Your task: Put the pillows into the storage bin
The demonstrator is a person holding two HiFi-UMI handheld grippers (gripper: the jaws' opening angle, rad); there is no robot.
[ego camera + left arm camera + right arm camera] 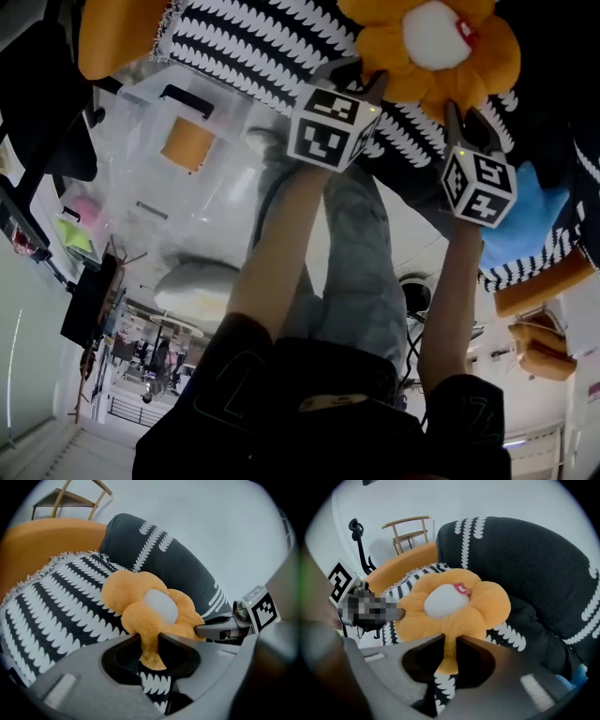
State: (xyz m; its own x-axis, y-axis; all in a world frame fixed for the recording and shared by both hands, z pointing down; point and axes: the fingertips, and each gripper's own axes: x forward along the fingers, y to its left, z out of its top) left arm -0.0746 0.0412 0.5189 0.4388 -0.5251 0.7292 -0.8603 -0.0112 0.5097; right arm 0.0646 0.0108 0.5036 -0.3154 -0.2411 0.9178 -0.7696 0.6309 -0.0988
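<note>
An orange flower pillow point(441, 42) with a white centre is gripped by both grippers, one petal each. My left gripper point(367, 82) is shut on its left petal, which shows pinched between the jaws in the left gripper view point(150, 641). My right gripper point(454, 117) is shut on another petal, seen in the right gripper view point(449, 644). The flower pillow point(450, 602) lies against a black-and-white patterned pillow point(253, 47) and a dark grey cushion point(525, 569). The clear storage bin point(141, 178) with an orange label stands at the left of the head view.
An orange cushion point(112, 37) lies beside the patterned pillow, and a blue pillow point(530, 211) lies at the right. A wooden chair point(408, 534) stands by the wall. The person's legs point(356, 272) are between the bin and the sofa.
</note>
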